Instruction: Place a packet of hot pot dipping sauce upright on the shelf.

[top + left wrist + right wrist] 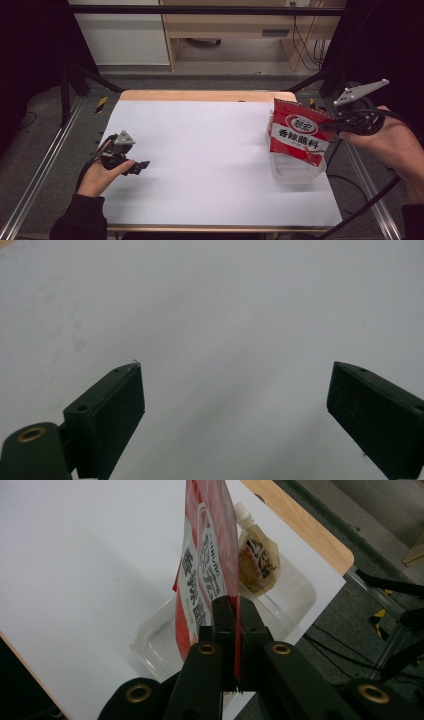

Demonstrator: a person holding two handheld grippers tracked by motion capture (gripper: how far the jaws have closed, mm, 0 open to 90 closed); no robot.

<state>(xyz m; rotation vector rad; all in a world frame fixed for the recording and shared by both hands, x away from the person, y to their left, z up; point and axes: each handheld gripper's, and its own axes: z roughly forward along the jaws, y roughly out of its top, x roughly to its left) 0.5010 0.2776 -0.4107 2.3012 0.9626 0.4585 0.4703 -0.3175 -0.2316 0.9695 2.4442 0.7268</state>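
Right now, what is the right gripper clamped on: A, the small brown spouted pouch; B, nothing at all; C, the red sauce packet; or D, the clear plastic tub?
C: in the right gripper view, the right gripper has its jaws shut on the edge of the red sauce packet, held upright over the clear plastic tub, where the brown spouted pouch lies untouched.

Red seasoning packet [298,134]: large white characters "香辣蘸料" across its front; an oval logo above them, characters too small to read.

Spouted brown pouch [256,555]: print illegible.
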